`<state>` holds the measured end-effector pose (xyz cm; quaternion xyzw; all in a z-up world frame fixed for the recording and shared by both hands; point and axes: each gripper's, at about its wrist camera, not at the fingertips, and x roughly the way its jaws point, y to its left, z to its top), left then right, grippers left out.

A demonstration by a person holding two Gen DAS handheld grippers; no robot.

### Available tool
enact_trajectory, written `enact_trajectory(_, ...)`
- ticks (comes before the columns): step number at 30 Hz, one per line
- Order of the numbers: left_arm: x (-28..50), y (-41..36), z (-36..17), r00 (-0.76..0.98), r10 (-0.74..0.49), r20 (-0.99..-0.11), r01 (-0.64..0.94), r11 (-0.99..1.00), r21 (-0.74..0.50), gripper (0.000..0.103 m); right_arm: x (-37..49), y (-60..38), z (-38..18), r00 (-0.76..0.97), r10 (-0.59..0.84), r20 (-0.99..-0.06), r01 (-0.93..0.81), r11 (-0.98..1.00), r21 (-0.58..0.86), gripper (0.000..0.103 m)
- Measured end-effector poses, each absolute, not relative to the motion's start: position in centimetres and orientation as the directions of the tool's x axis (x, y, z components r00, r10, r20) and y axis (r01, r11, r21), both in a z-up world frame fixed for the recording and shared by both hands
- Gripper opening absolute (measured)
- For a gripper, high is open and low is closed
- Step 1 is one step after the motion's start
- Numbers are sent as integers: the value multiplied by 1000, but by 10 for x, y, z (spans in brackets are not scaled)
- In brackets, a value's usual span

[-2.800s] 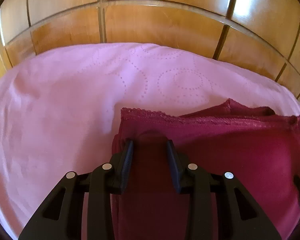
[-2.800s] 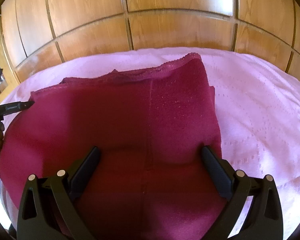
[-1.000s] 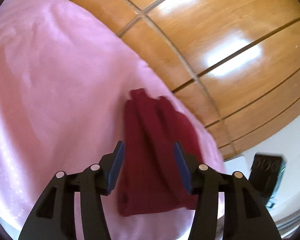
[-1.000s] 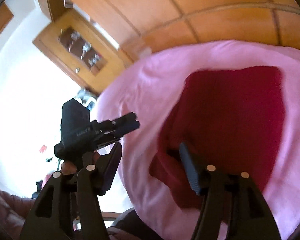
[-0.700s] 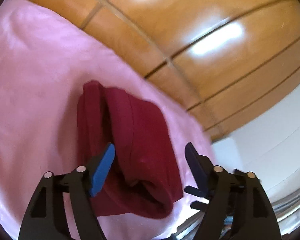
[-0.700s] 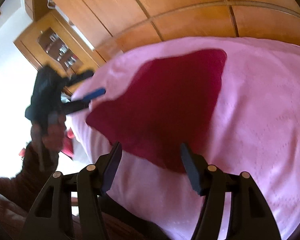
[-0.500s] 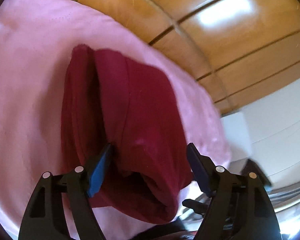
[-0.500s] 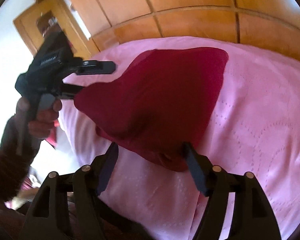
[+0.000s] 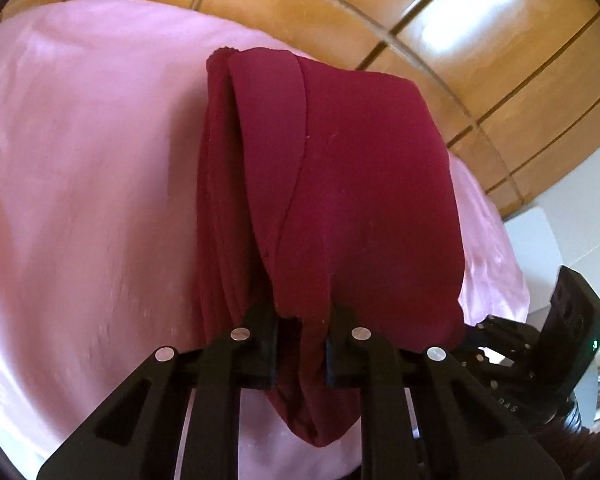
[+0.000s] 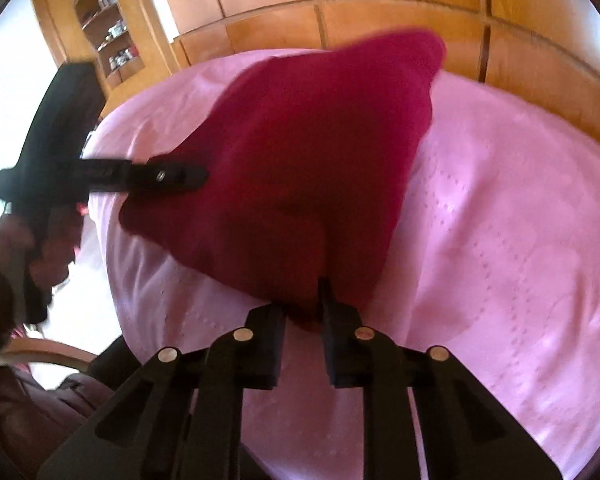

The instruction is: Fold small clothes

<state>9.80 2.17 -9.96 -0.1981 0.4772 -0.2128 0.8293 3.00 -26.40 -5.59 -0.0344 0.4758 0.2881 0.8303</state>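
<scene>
A dark red garment (image 9: 340,184), folded into layers, hangs lifted above the pink cloth (image 9: 80,168). My left gripper (image 9: 301,320) is shut on its near edge, with fabric bunched between the jaws and drooping below them. In the right wrist view the same garment (image 10: 312,160) is stretched up off the cloth. My right gripper (image 10: 303,308) is shut on its near corner. The left gripper (image 10: 172,176) also shows there, clamped on the garment's left edge.
The pink cloth (image 10: 500,260) covers a rounded surface. Wooden panelled doors (image 9: 460,40) stand behind it. A wooden shelf cabinet (image 10: 108,36) is at the far left. The right gripper's body (image 9: 548,344) shows at the lower right of the left wrist view.
Both grippers were open over the garment half a second ago and have closed on its near edge. The garment has lifted off the pink cloth.
</scene>
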Motion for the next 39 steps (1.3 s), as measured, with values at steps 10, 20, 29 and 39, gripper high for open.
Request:
enact_trajectory(10,118,38,-53,604,-432,-669,82,869,-487,77,50,-310,-28,329,621,-711,-449,765,461,90)
enact_trajectory(20,146,29,-97,500,-487,-716,137,861,-490,59,146,-316,-45,375,678,-632,-258,731,632,73)
enact_trajectory(29,142,42,-97,485,-648,-587,237,744,-625,27,161,-288,-41,365,644,-672,-323,765,557,32)
enact_trajectory(39,198,-55,-36,469,-746,-473,421,660,-622,27,178,-363,38,605,509,-612,-328,860,391,31)
